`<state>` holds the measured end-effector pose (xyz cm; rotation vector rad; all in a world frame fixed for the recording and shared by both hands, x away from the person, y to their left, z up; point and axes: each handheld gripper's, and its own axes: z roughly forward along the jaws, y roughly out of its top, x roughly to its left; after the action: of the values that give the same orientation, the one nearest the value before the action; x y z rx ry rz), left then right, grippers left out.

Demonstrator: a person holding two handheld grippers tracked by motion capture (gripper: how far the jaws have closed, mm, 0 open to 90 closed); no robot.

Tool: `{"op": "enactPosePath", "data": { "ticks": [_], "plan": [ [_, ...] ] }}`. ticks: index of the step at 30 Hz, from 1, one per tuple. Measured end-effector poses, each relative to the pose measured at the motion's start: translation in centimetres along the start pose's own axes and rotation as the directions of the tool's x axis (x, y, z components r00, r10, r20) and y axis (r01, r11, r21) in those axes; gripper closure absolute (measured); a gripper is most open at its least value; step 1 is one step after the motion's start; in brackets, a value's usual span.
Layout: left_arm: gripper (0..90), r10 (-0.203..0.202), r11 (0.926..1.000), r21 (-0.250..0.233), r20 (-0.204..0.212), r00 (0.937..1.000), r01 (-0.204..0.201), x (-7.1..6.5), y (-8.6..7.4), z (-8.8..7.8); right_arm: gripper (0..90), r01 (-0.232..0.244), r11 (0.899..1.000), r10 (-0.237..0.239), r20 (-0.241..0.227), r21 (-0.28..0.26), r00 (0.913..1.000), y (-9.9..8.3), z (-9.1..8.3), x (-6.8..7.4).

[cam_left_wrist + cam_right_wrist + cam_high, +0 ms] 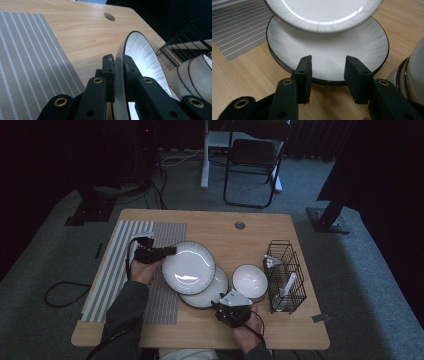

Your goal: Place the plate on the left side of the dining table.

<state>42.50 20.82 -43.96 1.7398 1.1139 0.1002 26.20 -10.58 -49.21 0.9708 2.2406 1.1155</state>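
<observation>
My left gripper [167, 251] is shut on the left rim of a white, dark-edged plate [189, 267] and holds it tilted above the table. In the left gripper view the jaws [117, 60] pinch that plate's [142, 57] edge between them. Partly under it, a second white plate [212, 295] lies flat on the table. My right gripper [220, 301] is at that plate's near edge. Its jaws [328, 66] stand open over the rim of the flat plate [329, 50], nothing pressed between them. The lifted plate [322, 12] hangs just beyond.
Stacked white bowls [250, 281] sit right of the plates, close to my right gripper, and a black wire rack [285, 276] with white utensils stands further right. A grey striped placemat [125, 270] covers the table's left side. A cable hole [240, 225] is near the far edge.
</observation>
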Motion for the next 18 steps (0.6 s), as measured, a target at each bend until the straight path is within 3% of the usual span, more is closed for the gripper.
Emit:
{"op": "enactPosePath", "data": {
  "ticks": [10, 18],
  "plan": [
    [83.7, -0.030, 0.9975, -0.065, -0.049, 0.9983, 0.027, 1.5, 0.6, -3.0, 53.5, -0.004, 1.000, 0.004, -0.023, 0.006, 0.9997, -0.7, -0.3, 0.0],
    [83.7, -0.077, 0.9911, -0.115, -0.095, 0.9924, 0.066, 3.3, 0.4, -5.3, 51.9, -0.012, 1.000, 0.012, -0.024, 0.006, 0.9996, -1.0, -0.4, 0.0]
  ]
}}
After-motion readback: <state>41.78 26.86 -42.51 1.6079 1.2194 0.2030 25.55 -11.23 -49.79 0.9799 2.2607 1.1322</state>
